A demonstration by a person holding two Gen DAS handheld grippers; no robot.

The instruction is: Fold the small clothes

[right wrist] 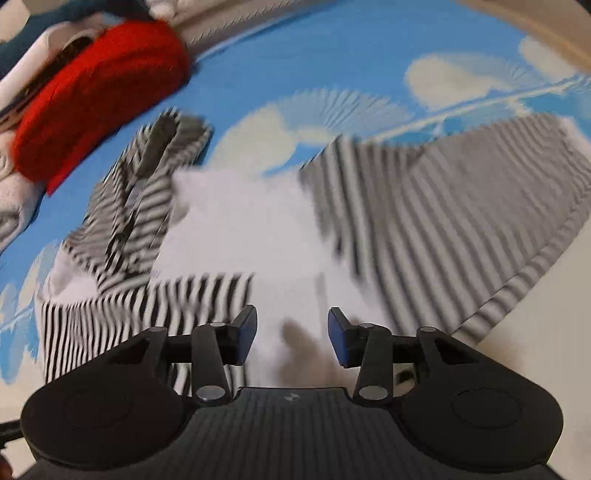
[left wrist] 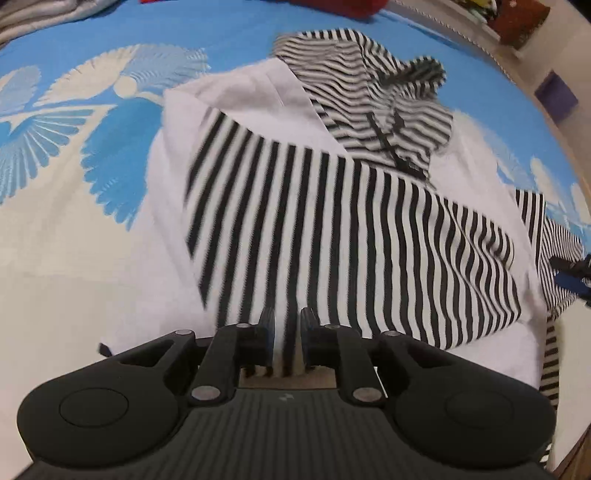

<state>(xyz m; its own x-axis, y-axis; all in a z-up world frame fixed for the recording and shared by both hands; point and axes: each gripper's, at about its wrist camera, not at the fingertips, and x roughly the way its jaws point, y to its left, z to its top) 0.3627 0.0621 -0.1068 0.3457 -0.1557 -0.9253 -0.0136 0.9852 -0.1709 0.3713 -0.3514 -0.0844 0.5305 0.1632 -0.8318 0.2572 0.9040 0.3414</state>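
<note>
Two grippers (left wrist: 287, 325) (right wrist: 291, 332), one striped garment (left wrist: 351, 236).

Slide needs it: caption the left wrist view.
Left gripper with narrow jaws around striped garment hem on blue patterned bedspread.

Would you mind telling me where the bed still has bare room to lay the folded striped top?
The bedspread lies bare left of the striped top, toward the left claw. A blue strip beyond the top is free too. It is crowded by the red garment and the pile behind it; the right claw hovers over white fabric.
</note>
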